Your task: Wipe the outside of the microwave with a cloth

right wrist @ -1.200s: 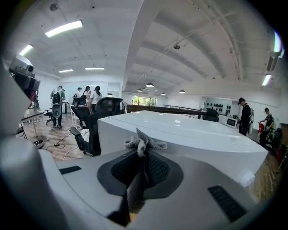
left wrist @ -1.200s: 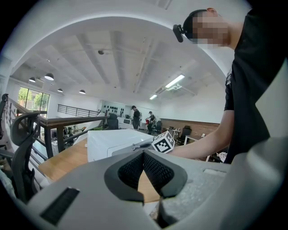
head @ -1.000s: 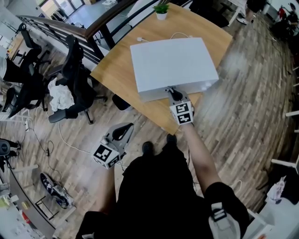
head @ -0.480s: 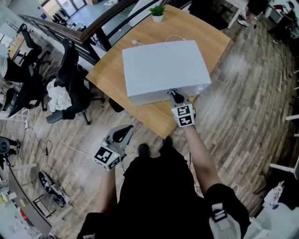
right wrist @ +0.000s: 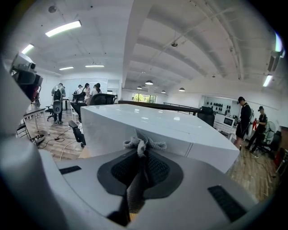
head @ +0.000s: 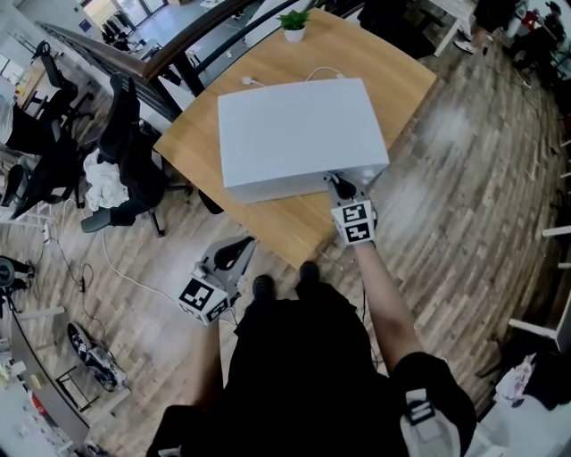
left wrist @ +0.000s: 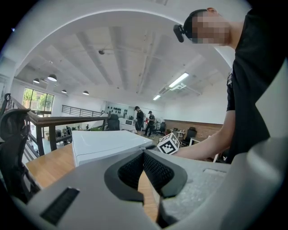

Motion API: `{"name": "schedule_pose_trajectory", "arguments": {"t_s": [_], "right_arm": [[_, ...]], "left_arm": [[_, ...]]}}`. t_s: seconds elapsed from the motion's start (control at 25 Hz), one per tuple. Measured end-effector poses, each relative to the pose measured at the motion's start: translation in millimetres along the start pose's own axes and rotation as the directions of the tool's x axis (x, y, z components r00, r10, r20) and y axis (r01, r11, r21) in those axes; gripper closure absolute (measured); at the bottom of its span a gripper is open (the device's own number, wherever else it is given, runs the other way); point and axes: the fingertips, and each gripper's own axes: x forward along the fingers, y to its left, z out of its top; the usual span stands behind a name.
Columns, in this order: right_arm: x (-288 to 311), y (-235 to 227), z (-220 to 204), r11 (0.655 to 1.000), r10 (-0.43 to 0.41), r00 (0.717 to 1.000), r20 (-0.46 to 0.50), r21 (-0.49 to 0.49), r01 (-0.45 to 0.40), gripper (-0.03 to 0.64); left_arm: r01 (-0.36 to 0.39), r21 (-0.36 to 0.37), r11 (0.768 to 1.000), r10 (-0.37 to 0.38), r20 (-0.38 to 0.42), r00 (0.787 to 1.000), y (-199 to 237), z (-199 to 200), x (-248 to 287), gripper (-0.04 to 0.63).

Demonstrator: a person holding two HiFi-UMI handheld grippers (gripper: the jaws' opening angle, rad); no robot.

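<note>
The right hand-held gripper (head: 339, 186) clamped the cloth (right wrist: 143, 144) against the microwave (head: 294, 129) by the bench's (head: 294, 228) near edge. With only a small tuft protruding, bare jaws might scrape the casing.

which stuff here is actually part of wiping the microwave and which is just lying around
Part of the job:
- microwave
- grey cloth
- right gripper, shut on the cloth at the microwave's near side

Just lying about:
- potted plant
- white cable
- office chair with white fabric
- left gripper, shut, empty
</note>
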Motion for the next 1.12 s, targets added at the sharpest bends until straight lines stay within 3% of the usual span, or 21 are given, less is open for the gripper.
{"name": "schedule_pose_trajectory", "arguments": {"t_s": [0.44, 1.12], "right_arm": [[-15.3, -37.9, -11.1, 1.0, -0.001, 1.0, 0.013, -0.01, 0.002, 0.592], [-2.8, -39.3, -39.6, 0.998, 0.06, 0.998, -0.032, -0.03, -0.061, 0.592]], "left_arm": [[-0.001, -0.003, 1.0, 0.001, 0.005, 1.0, -24.5, -3.6, 38.0, 0.595], [-0.067, -0.016, 0.998, 0.067, 0.005, 0.998, -30.8, -6.9, 45.3, 0.595]]}}
